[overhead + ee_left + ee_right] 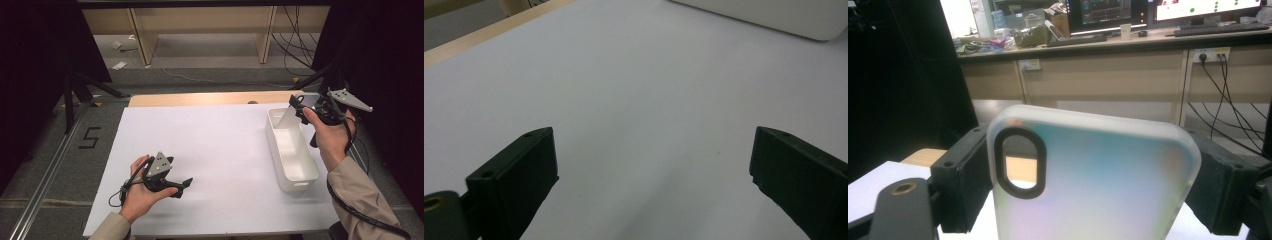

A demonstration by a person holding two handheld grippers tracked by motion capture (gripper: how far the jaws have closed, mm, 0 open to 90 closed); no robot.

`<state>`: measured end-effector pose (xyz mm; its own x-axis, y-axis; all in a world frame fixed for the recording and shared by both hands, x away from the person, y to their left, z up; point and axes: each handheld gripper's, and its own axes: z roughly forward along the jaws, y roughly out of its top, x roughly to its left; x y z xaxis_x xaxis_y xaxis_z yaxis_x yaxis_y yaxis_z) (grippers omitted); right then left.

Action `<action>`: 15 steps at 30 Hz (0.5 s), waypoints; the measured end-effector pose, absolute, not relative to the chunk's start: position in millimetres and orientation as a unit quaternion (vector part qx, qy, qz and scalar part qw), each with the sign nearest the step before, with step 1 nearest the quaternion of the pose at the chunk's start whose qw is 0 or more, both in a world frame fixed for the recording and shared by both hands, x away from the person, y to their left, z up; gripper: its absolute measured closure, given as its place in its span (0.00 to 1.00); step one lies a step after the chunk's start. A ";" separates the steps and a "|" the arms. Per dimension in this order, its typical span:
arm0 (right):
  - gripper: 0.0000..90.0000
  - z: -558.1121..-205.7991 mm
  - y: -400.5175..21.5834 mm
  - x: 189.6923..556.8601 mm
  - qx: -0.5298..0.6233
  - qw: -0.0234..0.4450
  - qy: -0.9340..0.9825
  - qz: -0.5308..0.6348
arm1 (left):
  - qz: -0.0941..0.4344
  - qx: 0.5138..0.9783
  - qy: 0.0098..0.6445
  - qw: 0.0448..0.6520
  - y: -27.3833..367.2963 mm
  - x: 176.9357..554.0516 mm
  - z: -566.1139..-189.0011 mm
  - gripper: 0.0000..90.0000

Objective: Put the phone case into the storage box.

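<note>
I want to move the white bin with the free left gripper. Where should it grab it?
Probably the bin's near short wall, at the rim above its handle slot, coming from the person's side: the thin upright wall fits the left gripper's open jaws.

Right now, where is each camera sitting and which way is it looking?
High view: above the person's side, facing forward and down on the table; both forearms, the left gripper and right gripper show.
Left gripper view: rides the left gripper, looking along its open jaws over the table toward the white bin.
Right gripper view: rides the right gripper, facing desks; its jaws clamp a phone case.
Shared: the high view also shows the bin and case.
</note>
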<state>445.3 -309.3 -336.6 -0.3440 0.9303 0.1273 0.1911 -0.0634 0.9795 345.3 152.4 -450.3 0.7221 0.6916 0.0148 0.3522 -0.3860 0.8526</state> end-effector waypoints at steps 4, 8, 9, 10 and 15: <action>0.20 -336.3 -309.6 446.1 0.467 0.332 0.599 0.559 | 0.188 0.810 0.322 0.452 152.7 345.3 -450.1 0.05; 0.20 -336.9 -309.2 447.5 0.466 0.333 0.601 0.557 | 0.188 0.810 0.322 0.452 152.6 345.4 -450.0 0.05; 0.20 -337.1 -309.0 448.1 0.466 0.333 0.602 0.556 | 0.189 0.810 0.322 0.452 152.6 345.4 -449.9 0.05; 0.20 -337.2 -308.8 448.8 0.466 0.333 0.602 0.556 | 0.189 0.810 0.322 0.452 152.6 345.3 -449.8 0.05; 0.20 -337.0 -308.4 450.5 0.466 0.335 0.604 0.553 | 0.189 0.809 0.324 0.452 153.2 345.5 -449.9 0.05</action>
